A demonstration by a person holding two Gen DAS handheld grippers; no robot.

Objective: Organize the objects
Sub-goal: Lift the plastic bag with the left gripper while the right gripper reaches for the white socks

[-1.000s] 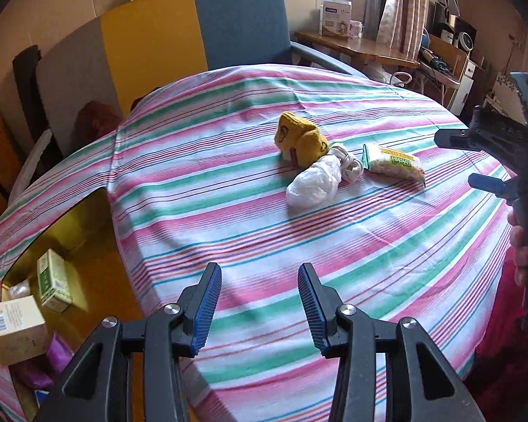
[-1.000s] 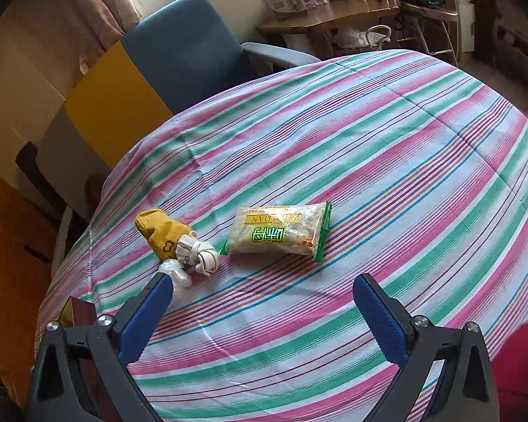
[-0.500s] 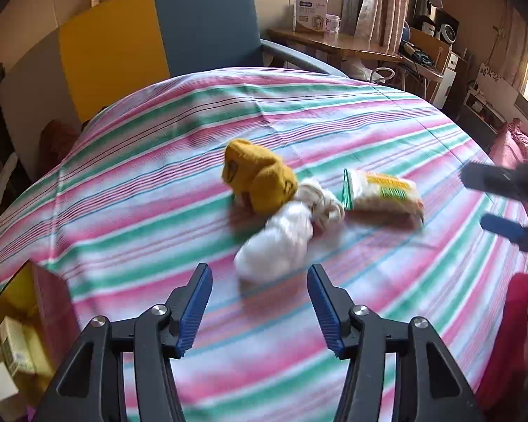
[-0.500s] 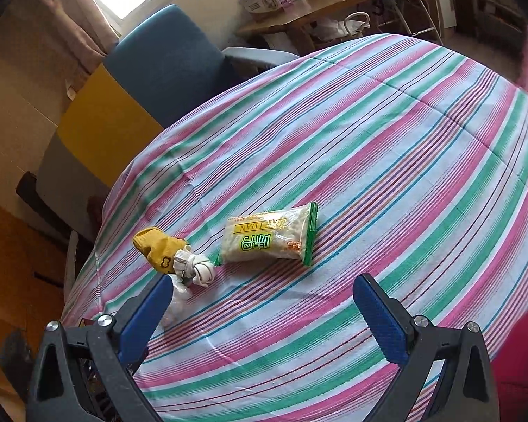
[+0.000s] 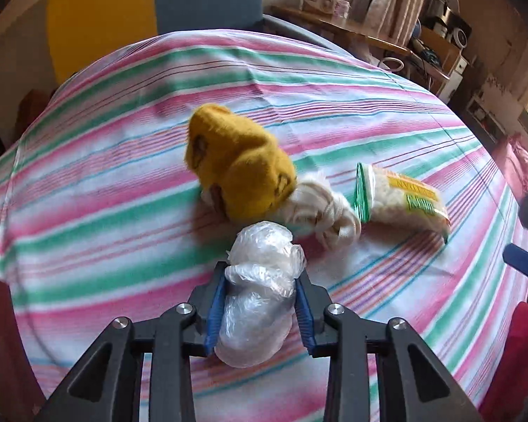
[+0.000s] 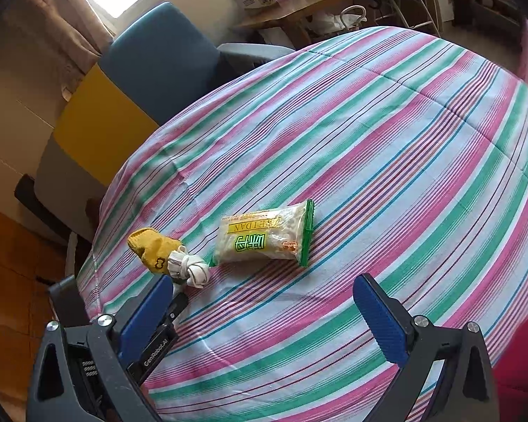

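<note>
My left gripper point(image 5: 260, 281) is shut on a crumpled clear plastic bag point(image 5: 260, 299) that rests on the striped tablecloth point(image 5: 105, 183). Just beyond it lie a yellow sock point(image 5: 239, 172), a white knotted sock point(image 5: 320, 214) and a snack packet point(image 5: 401, 200). In the right wrist view the yellow sock point(image 6: 151, 249), white sock point(image 6: 190, 267) and snack packet point(image 6: 264, 239) lie ahead of my right gripper point(image 6: 264, 309), which is open, empty and held above the cloth. The left gripper's body point(image 6: 158, 337) shows at that view's lower left; the bag is hidden there.
A blue and yellow armchair point(image 6: 151, 70) stands behind the table. A wooden desk point(image 6: 299, 10) with boxes is further back. The table edge drops off at the left point(image 6: 98, 246). Red fabric point(image 5: 517, 344) lies at the right edge.
My left gripper moved forward to the plastic bag and closed on it. The right gripper stayed open and barely moved.
</note>
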